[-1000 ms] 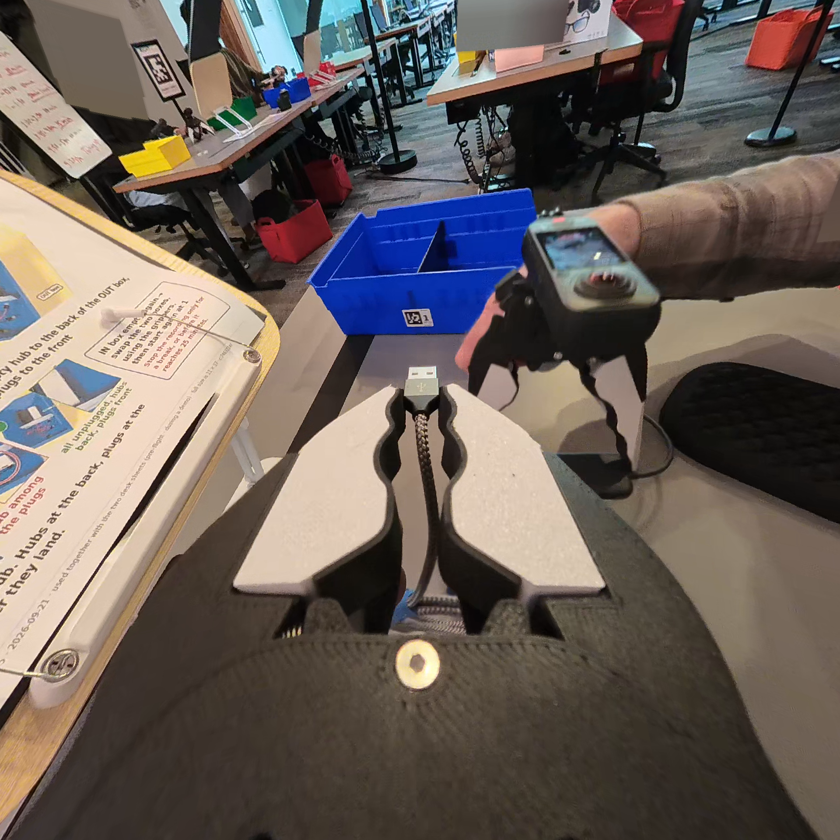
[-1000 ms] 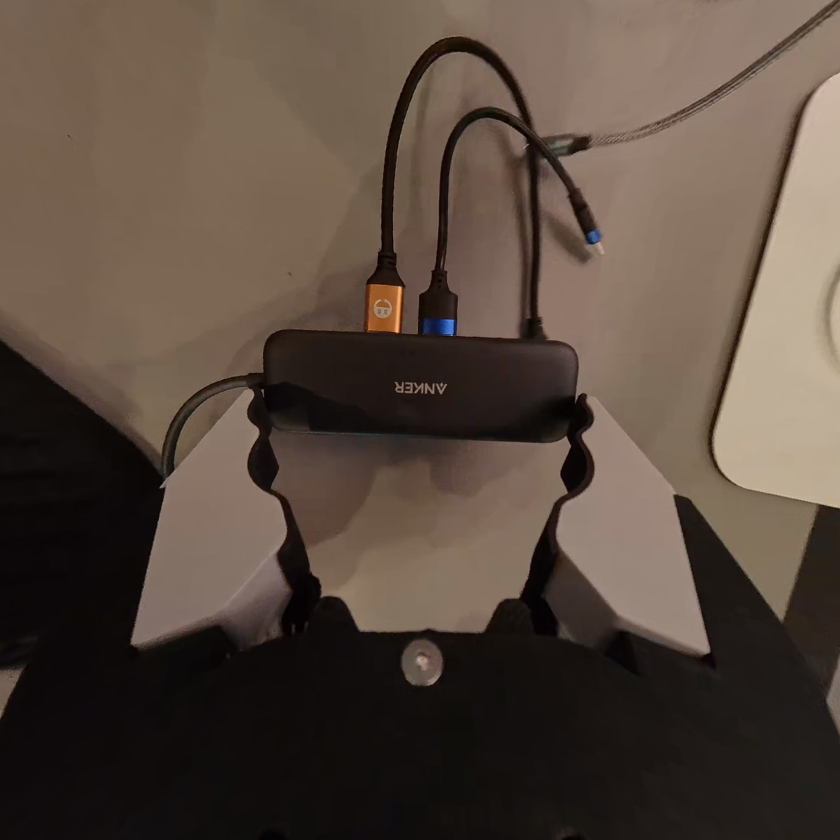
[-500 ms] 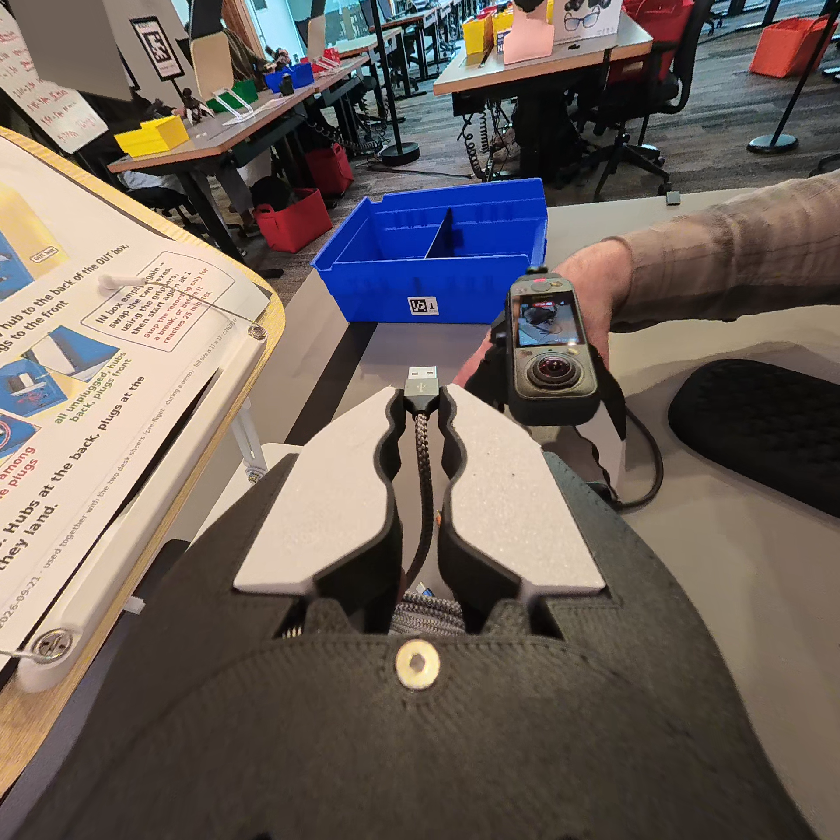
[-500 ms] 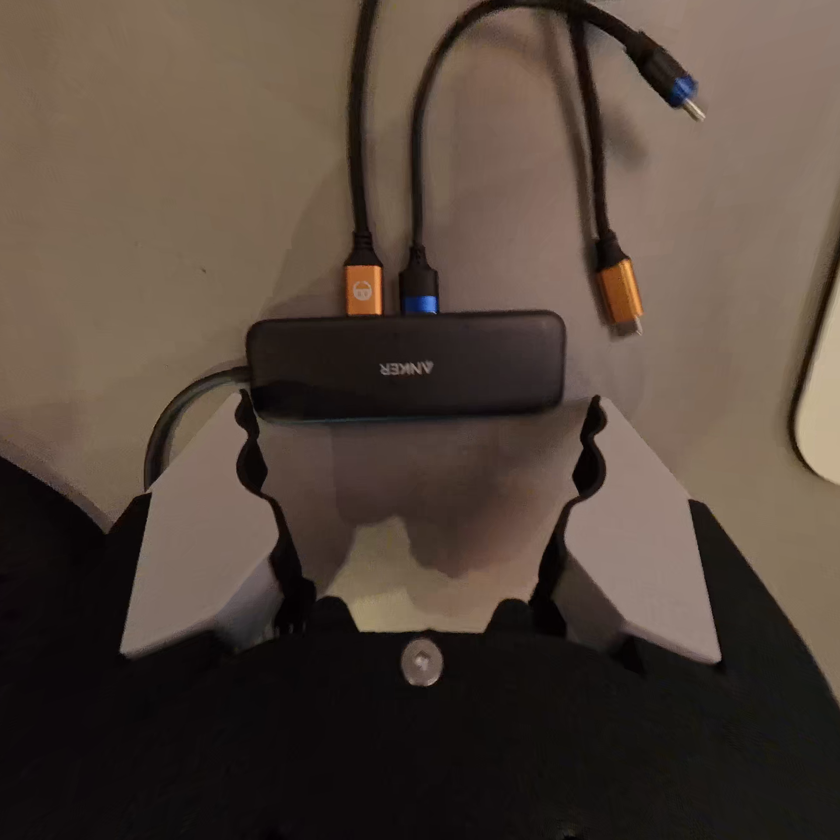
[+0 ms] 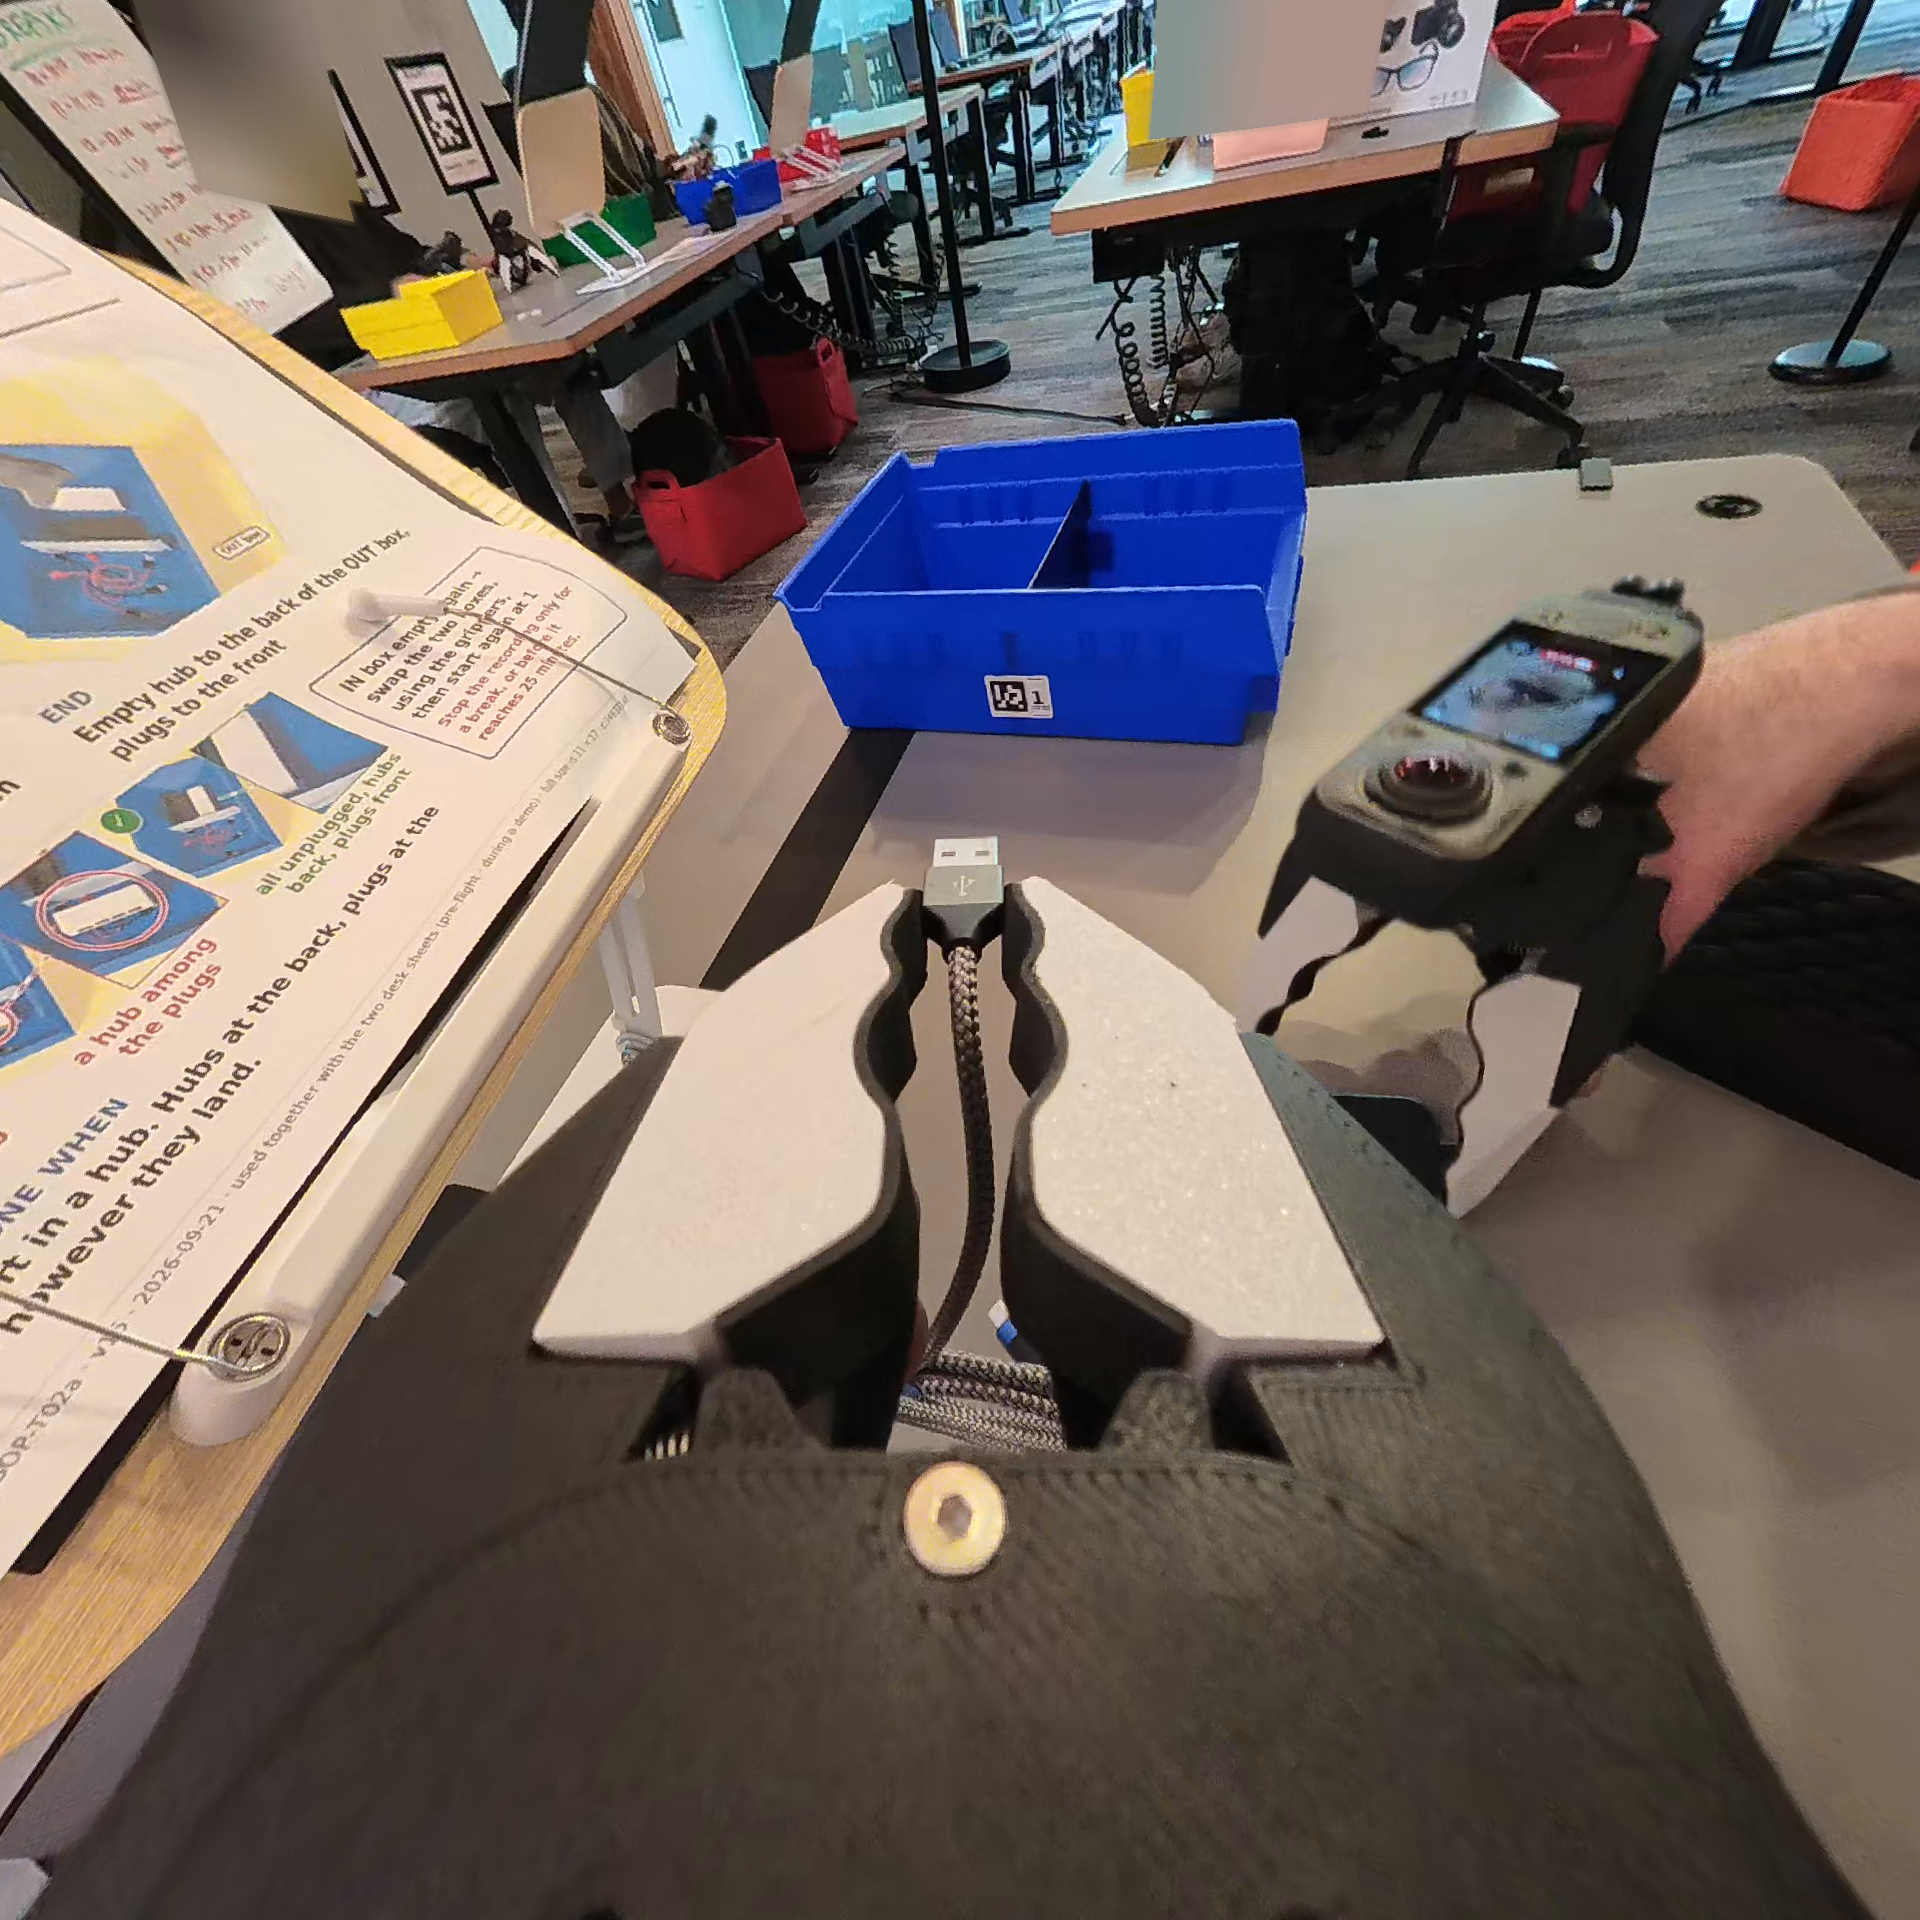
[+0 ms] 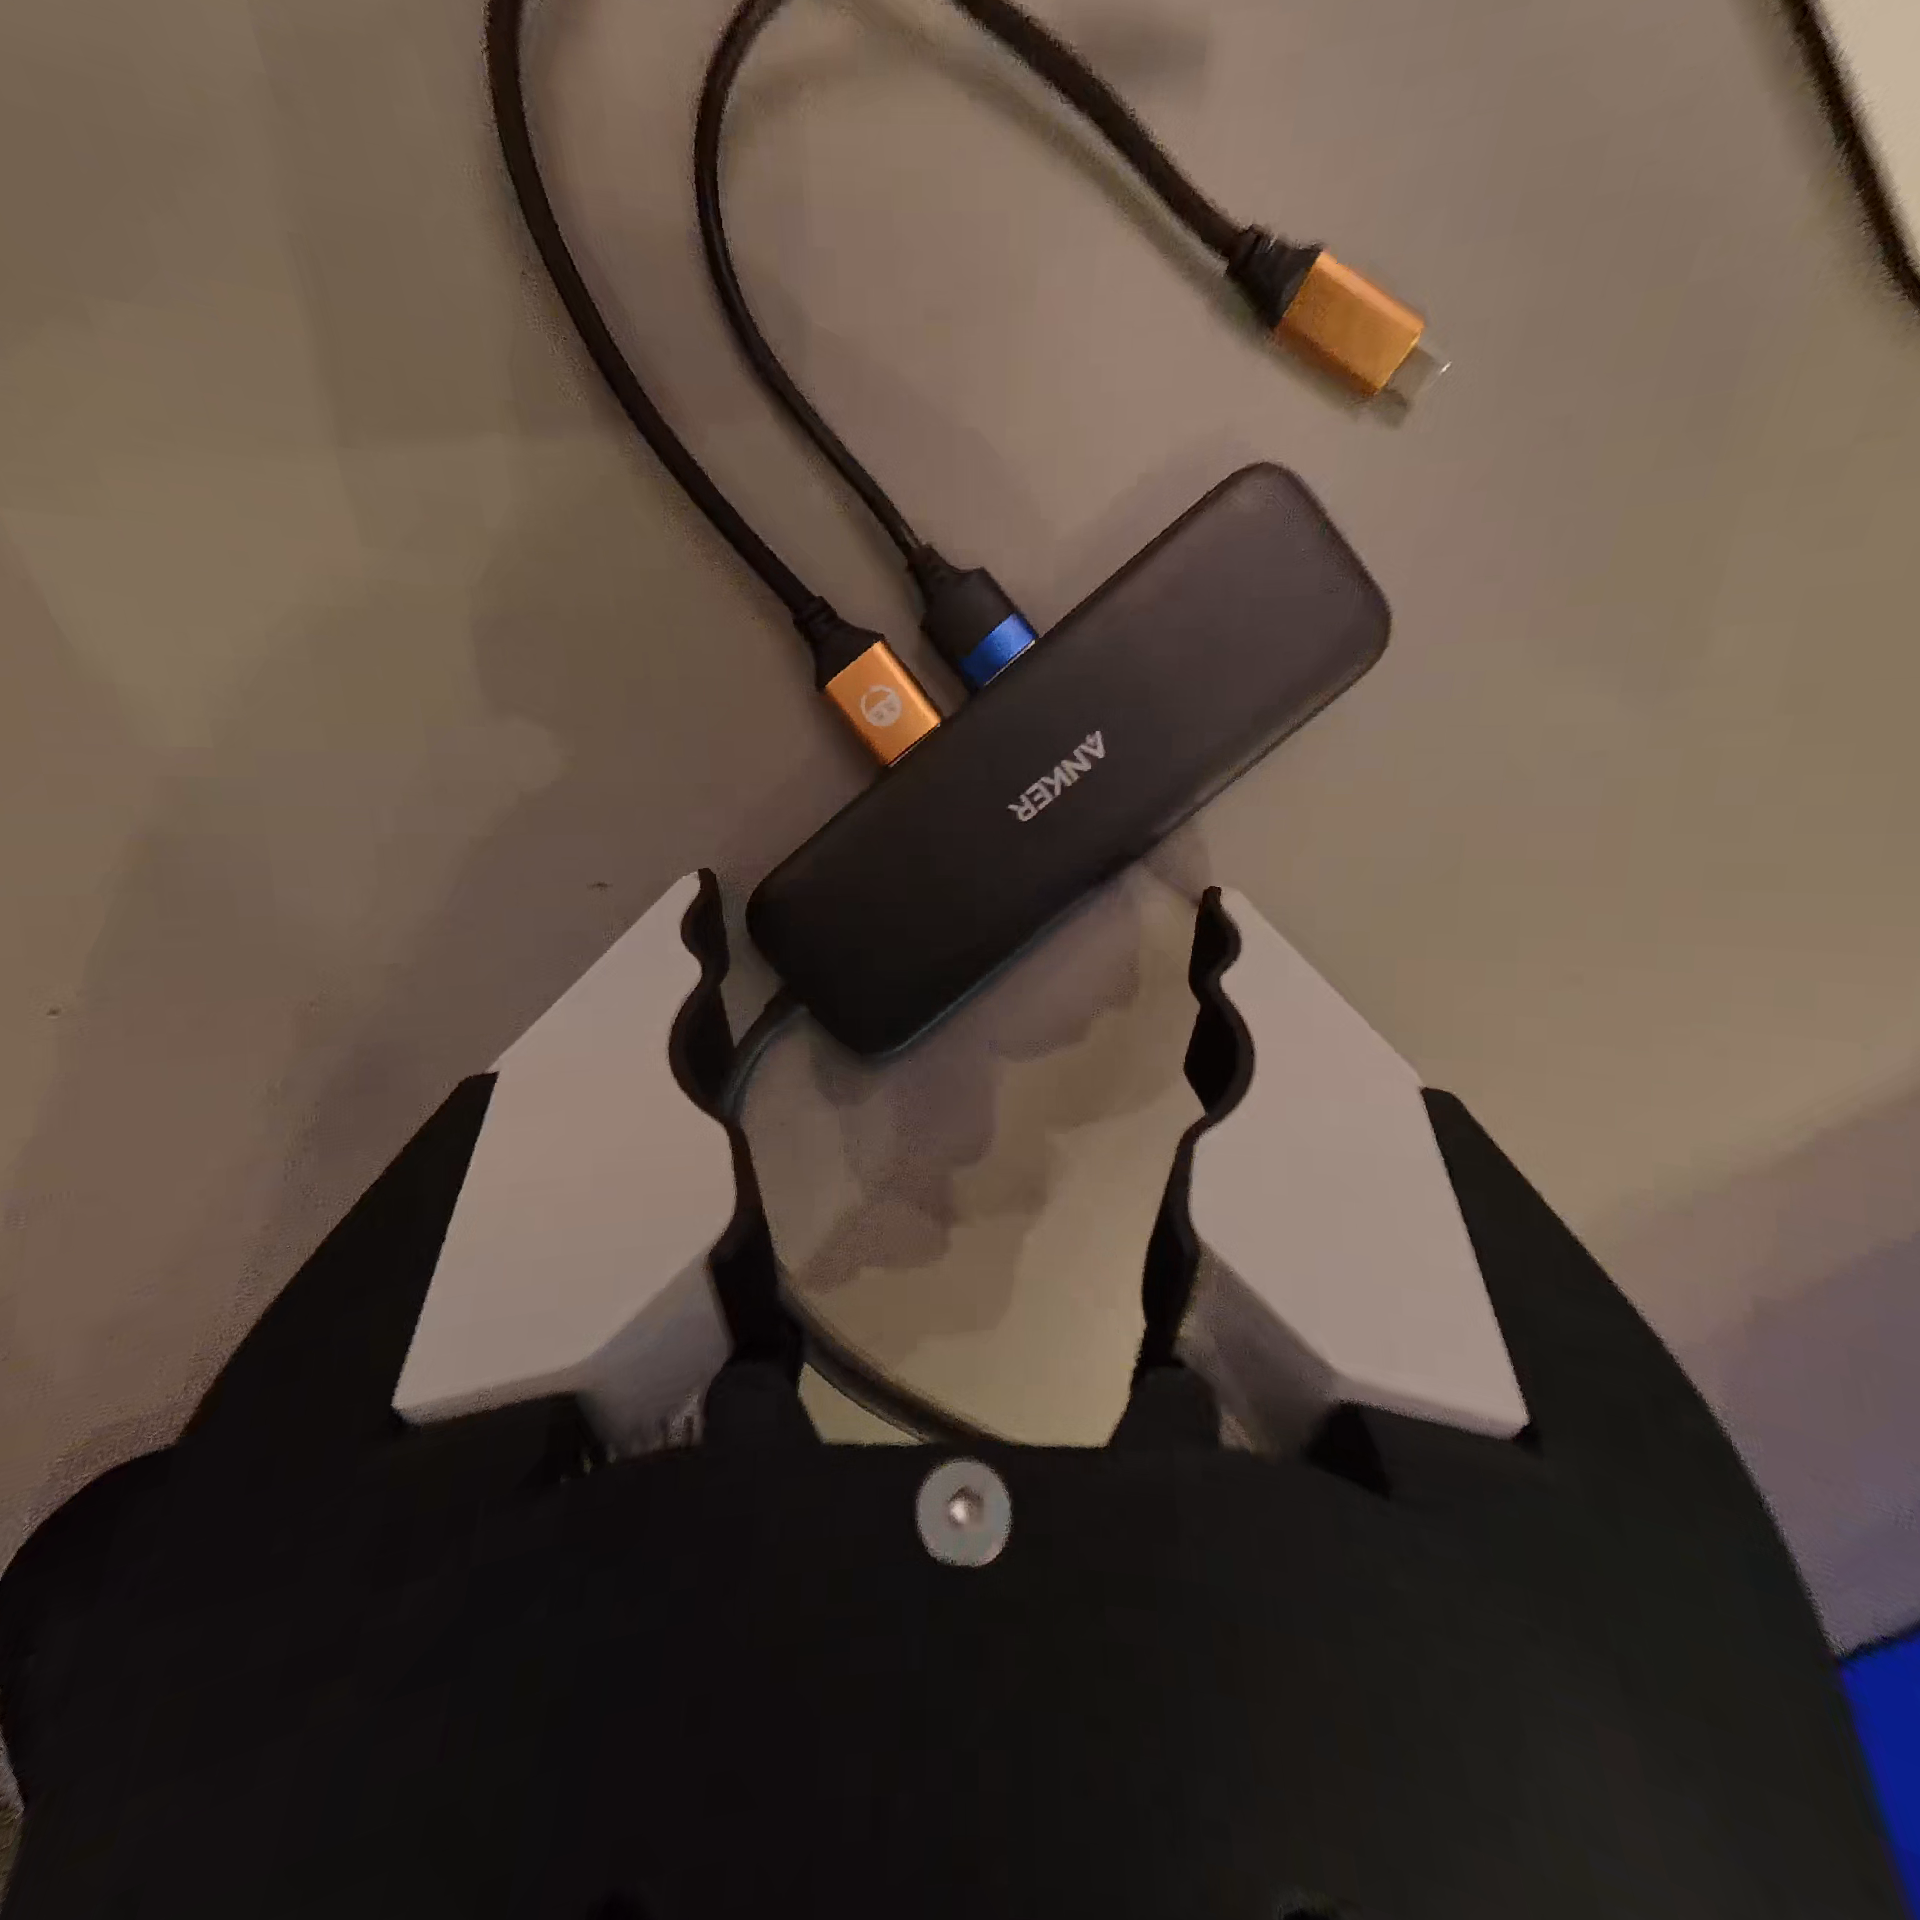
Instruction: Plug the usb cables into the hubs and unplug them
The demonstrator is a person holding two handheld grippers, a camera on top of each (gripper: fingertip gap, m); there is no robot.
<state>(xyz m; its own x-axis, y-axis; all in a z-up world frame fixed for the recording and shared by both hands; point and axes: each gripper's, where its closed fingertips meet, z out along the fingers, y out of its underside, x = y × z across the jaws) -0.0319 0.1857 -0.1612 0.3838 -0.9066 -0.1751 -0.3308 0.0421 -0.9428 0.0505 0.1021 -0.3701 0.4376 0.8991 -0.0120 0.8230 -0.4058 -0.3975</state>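
Instruction sheet [image 5: 260, 831]: printed page on a tilted board, far left of the surface [image 5: 1558, 1455].
Left hand-held gripper [image 5: 963, 914]: clenched on a grey USB plug [image 5: 963, 883], metal tip pointing forward, braided cable [image 5: 971, 1091] trailing back between the fingers.
Blue bin [image 5: 1039, 665]: two compartments, nothing visible in either; sits beyond the plug.
Right hand-held gripper [image 6: 956, 914]: released, jaws wide, over the near end of the black hub [image 6: 1070, 758]; whether it touches the hub is unclear.
Hub: lies slanted on the surface, orange plug [image 6: 883, 701] and blue plug [image 6: 992, 649] seated; a loose orange plug [image 6: 1340, 322] lies apart.
Handling: hub looks light, smooth, likely to slide; best pinched across its narrow sides. Plugs rigid, cables limp; hold by the plug shell.
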